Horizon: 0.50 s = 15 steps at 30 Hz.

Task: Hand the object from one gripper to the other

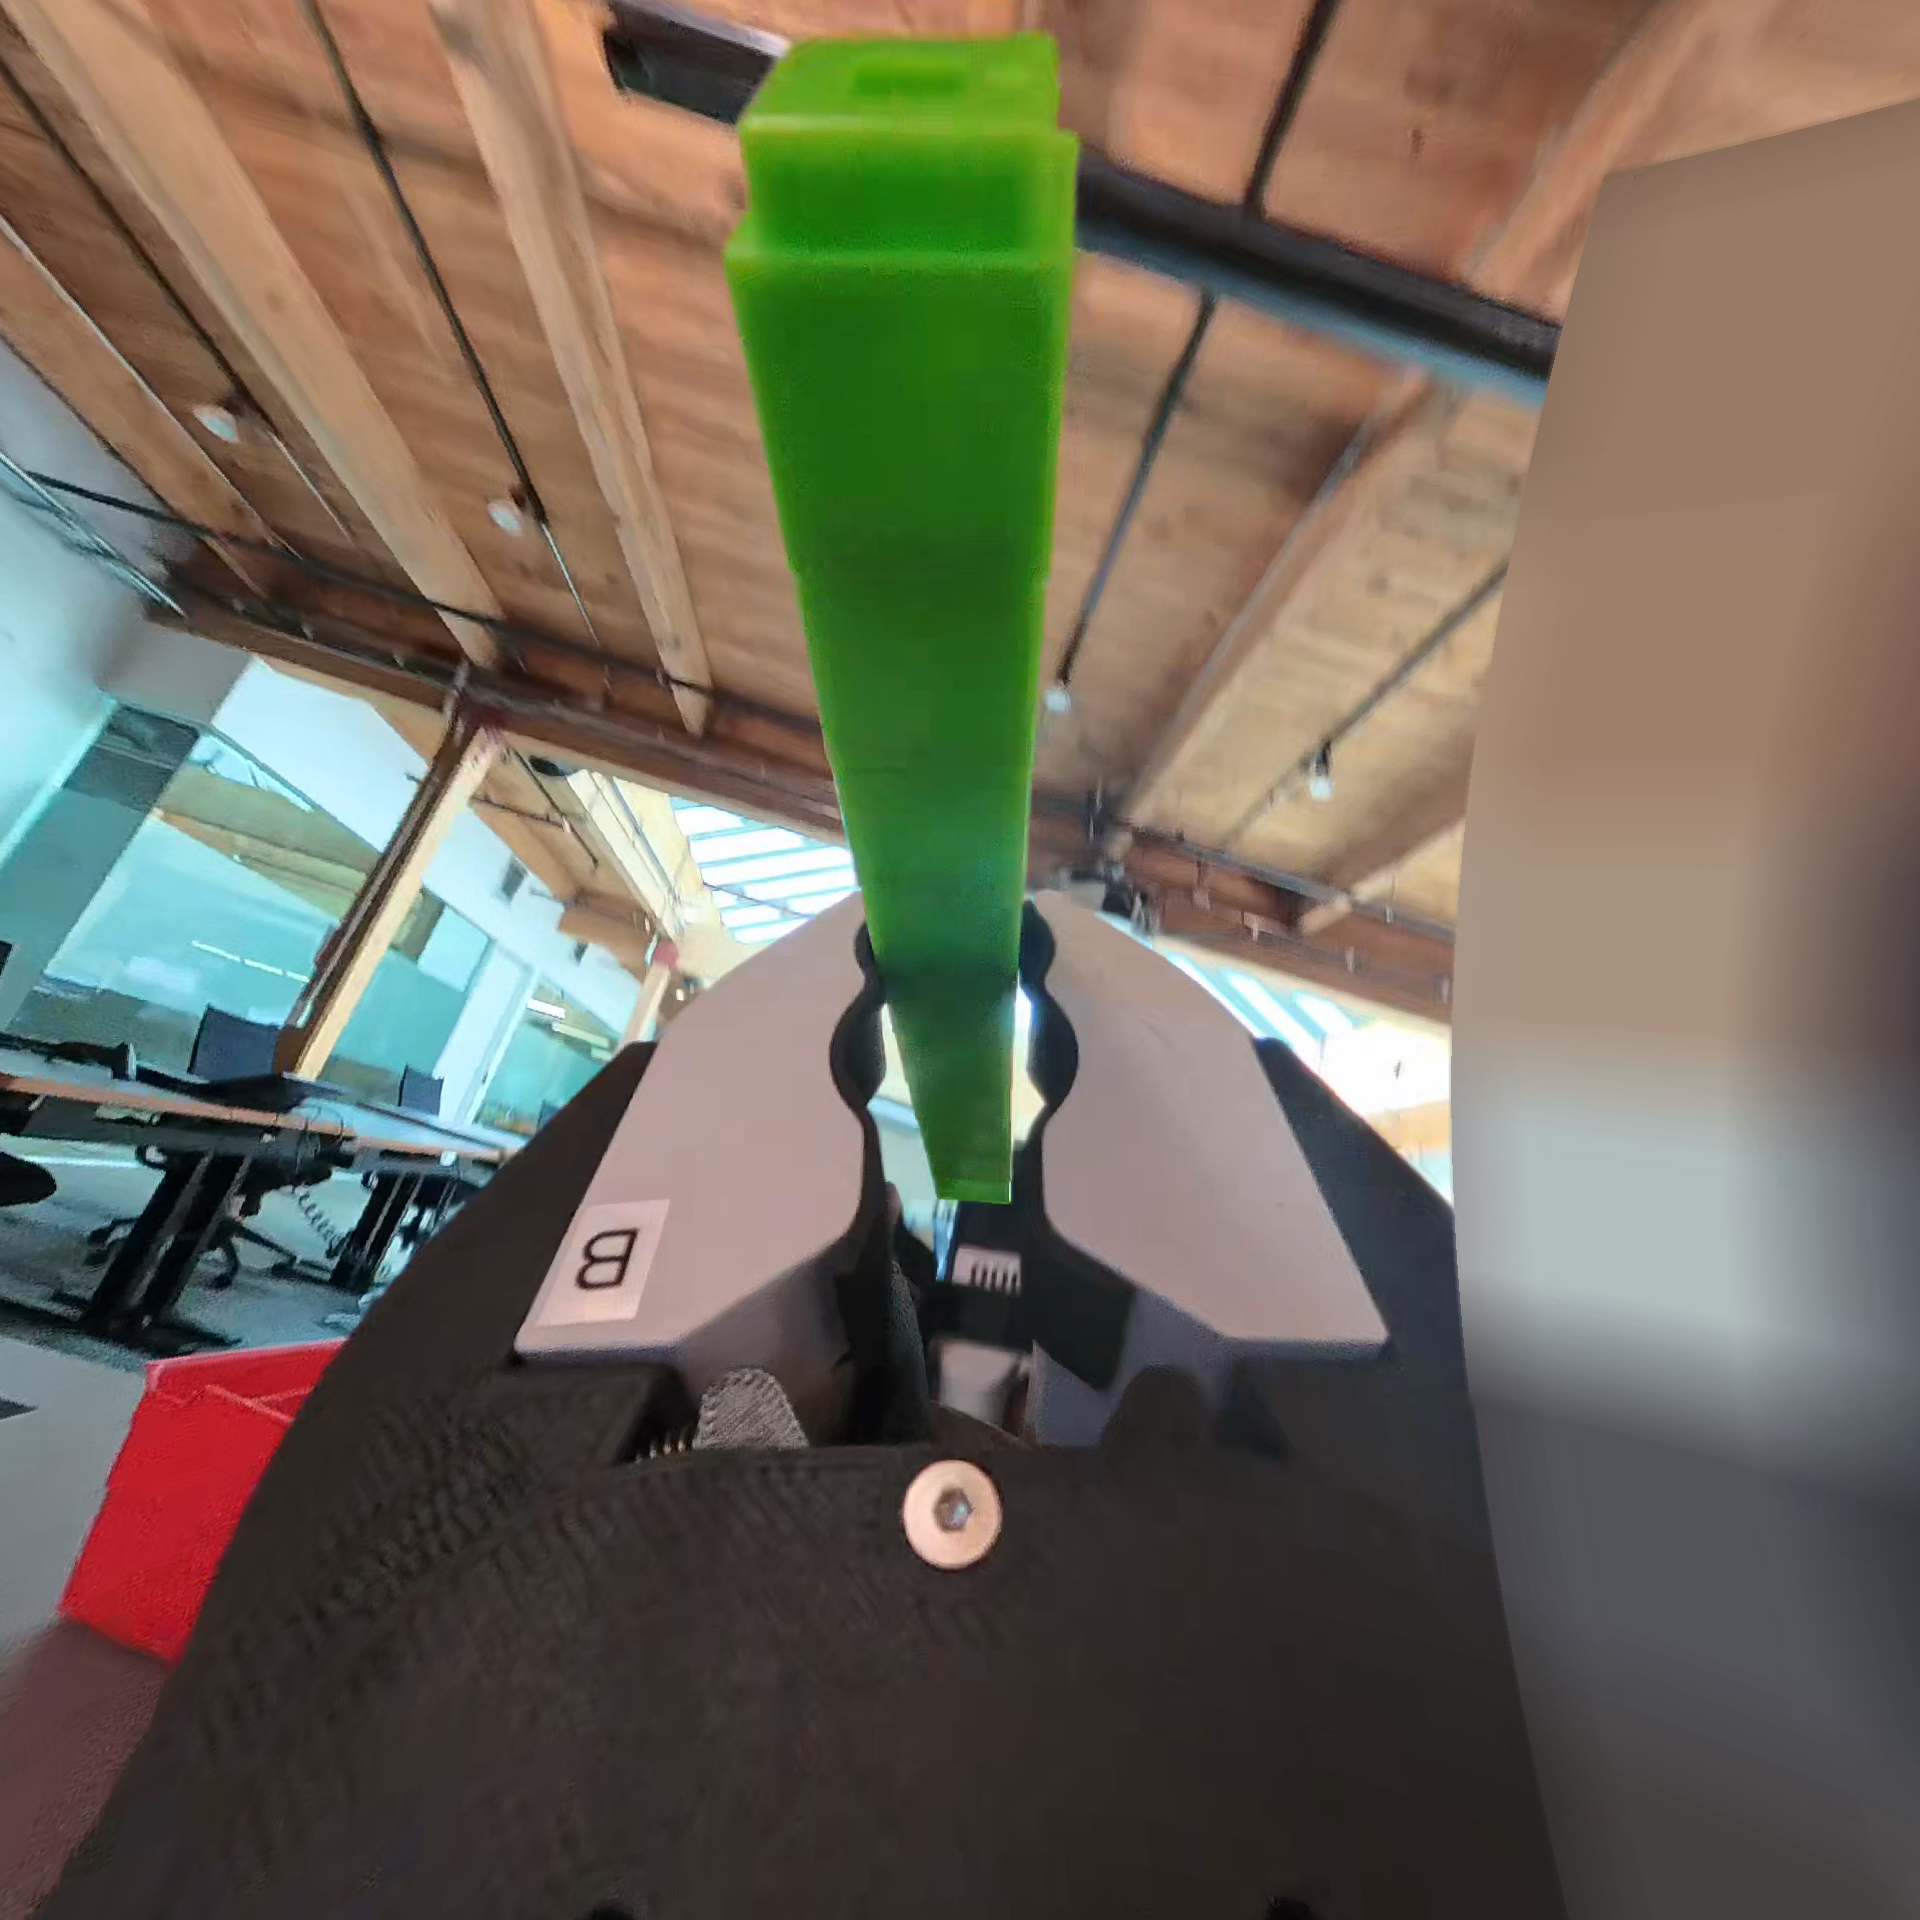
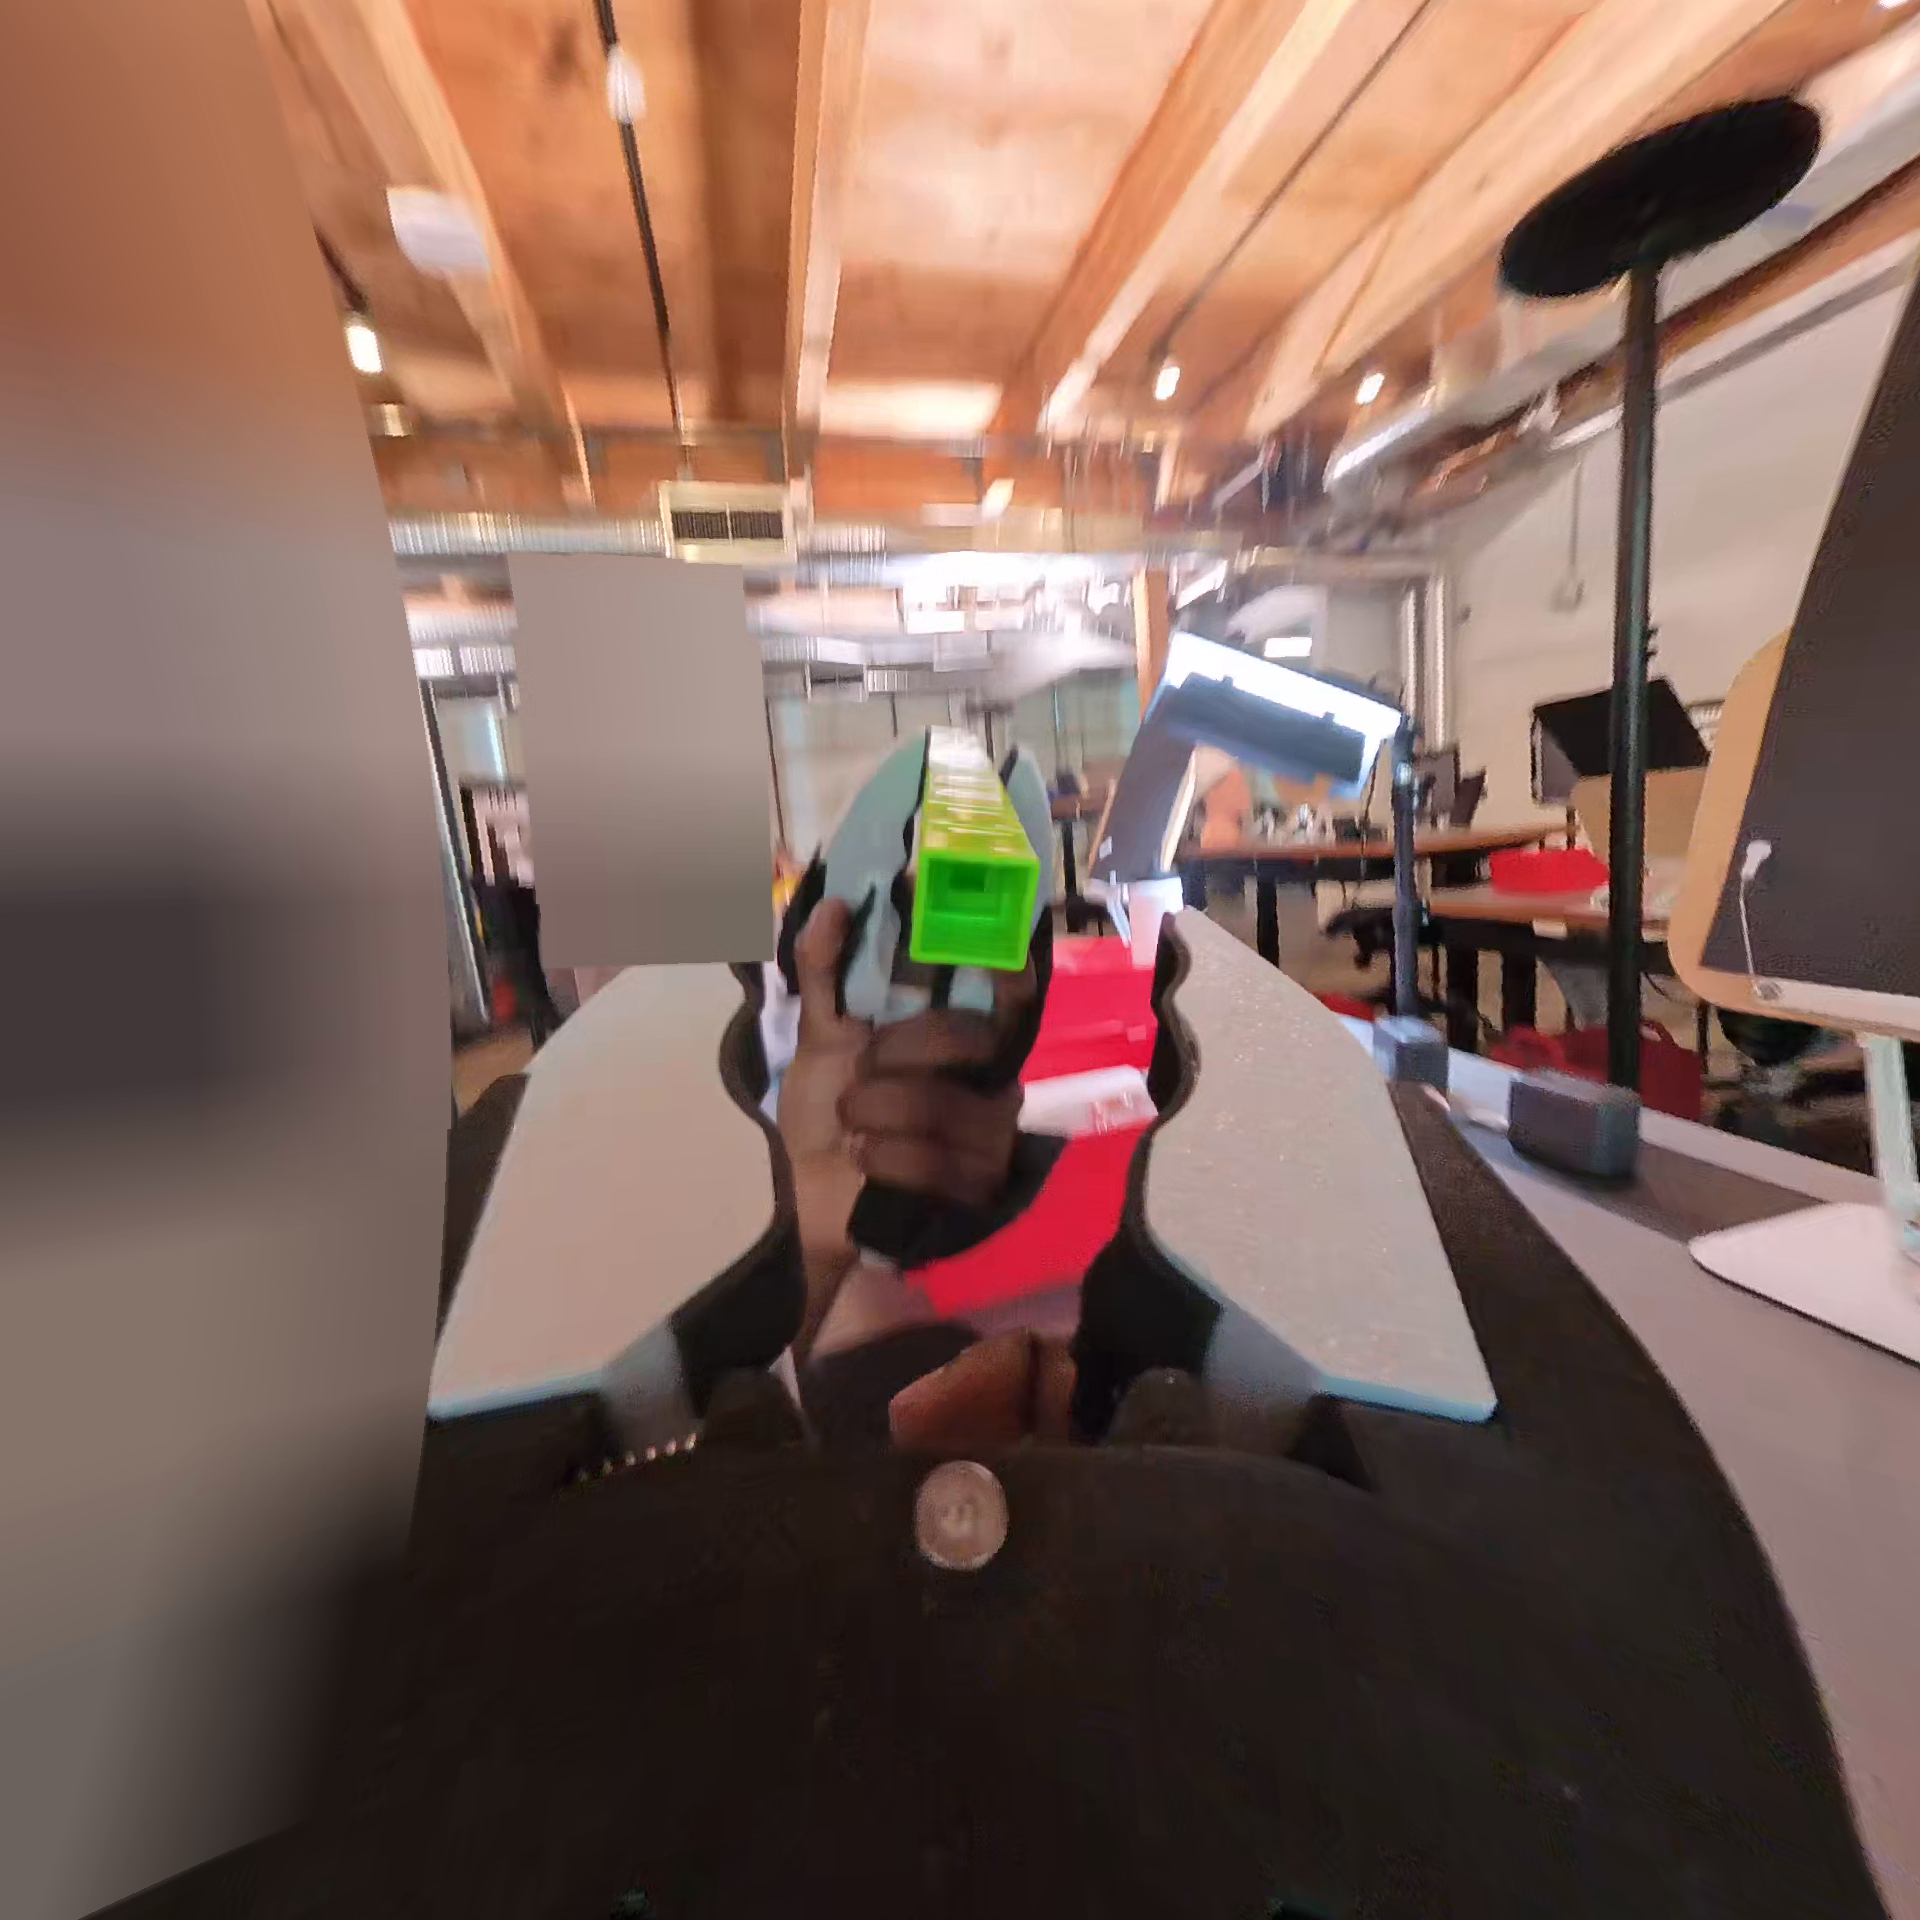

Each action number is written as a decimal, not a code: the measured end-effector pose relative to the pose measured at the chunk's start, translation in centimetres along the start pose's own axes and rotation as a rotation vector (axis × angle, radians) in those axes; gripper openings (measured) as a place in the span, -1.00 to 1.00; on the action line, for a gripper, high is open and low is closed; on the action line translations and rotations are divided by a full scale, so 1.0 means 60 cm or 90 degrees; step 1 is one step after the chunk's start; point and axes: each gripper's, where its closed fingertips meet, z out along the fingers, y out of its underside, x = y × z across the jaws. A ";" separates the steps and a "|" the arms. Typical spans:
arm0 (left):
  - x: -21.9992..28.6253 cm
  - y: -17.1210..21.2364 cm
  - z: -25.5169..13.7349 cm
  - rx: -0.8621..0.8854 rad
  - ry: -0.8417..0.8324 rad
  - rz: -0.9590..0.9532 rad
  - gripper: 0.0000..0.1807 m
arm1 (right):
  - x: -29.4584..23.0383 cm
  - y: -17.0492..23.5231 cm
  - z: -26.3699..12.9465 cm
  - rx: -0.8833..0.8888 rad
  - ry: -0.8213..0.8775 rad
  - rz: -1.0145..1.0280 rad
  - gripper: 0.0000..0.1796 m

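Observation:
A long bright green square bar [image 1: 914, 582] sticks up from my left gripper [image 1: 948, 935], which is shut on its lower end and points toward the wooden ceiling. In the right wrist view the same green bar [image 2: 975, 904] shows end-on, held in the left gripper [image 2: 940, 831] by a person's hand [image 2: 914, 1101], a short way ahead of my right gripper [image 2: 961, 956]. The right gripper is open and empty, its grey fingers [image 2: 1278, 1153] spread wide on either side of the bar's line. The right gripper does not show in the left wrist view.
A red bin [image 1: 177, 1496] sits low at the left, and red bins [image 2: 1081, 1049] lie below the left gripper. A grey table [image 2: 1662, 1299] with a white stand base [image 2: 1808, 1278] is at the right. A black floor lamp pole [image 2: 1631, 665] stands behind it. Office desks [image 1: 260, 1112] stand far off. The grippers' ends are close to 9 cm from one another.

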 end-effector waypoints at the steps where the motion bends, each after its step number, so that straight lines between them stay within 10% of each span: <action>1: -0.005 -0.001 -0.002 0.026 -0.010 -0.011 -0.74 | 0.006 -0.001 0.006 0.043 0.009 0.023 -0.24; 15: -0.003 0.074 0.014 -0.108 0.014 -0.044 -0.72 | 0.012 -0.052 -0.024 0.226 0.034 0.031 -0.75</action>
